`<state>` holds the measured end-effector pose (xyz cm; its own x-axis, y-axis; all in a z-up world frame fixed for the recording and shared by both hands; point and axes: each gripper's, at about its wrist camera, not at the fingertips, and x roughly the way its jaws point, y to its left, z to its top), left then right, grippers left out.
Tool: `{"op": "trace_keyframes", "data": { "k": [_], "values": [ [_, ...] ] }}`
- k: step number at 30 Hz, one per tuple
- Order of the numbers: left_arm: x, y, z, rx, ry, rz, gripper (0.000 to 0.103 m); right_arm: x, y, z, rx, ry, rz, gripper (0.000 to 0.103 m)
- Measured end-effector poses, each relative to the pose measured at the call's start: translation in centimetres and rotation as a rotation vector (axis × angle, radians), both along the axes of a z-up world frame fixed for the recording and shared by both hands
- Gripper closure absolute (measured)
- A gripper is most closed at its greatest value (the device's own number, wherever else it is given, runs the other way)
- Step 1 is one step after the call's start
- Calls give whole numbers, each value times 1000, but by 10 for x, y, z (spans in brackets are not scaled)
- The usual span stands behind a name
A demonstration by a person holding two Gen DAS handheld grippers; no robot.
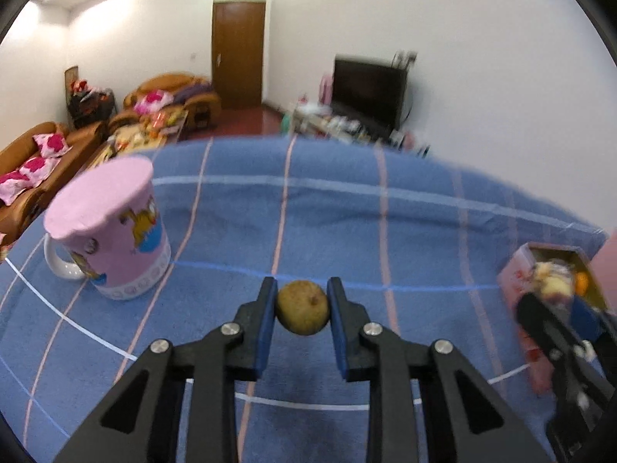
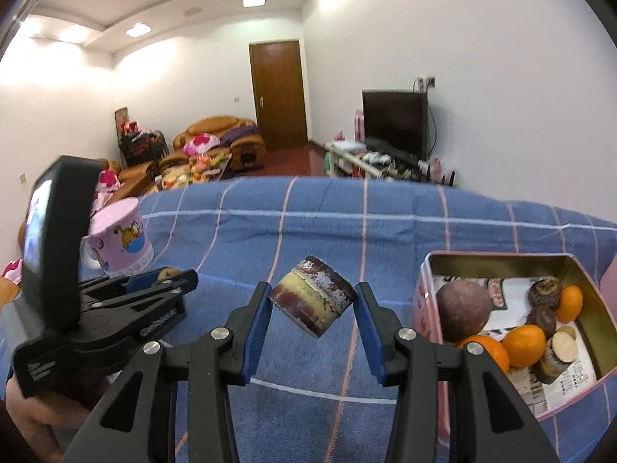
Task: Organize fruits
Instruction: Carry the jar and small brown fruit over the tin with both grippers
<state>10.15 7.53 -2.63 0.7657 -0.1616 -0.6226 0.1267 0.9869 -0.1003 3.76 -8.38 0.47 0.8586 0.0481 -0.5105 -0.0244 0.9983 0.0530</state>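
On the blue checked bedspread (image 2: 308, 223), we clamp a small, firm longan (image 1: 303, 307) in our left gripper (image 1: 302, 310) and a stiff, heavier sugarcane chunk (image 2: 313, 301) across its cut ends in our right gripper (image 2: 312, 310).

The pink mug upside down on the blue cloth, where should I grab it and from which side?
Probably take the pink mug across its body with the hand-held gripper, coming from the front, opposite the white handle that sticks out at its far left. It stands upside down, so the flat base on top offers no rim, and its walls flare toward the cloth.
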Motion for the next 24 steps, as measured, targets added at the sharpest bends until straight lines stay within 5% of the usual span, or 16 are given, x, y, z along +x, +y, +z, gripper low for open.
{"op": "trace_keyframes", "data": {
  "k": [13, 24],
  "values": [
    [-33, 12, 13, -178, -121, -115, 75, -32, 8, 9, -92, -95, -38, 57],
    [-66, -6, 18, -59, -175, -33, 75, -41, -9, 6, -46, -56, -53, 57]
  ]
}}
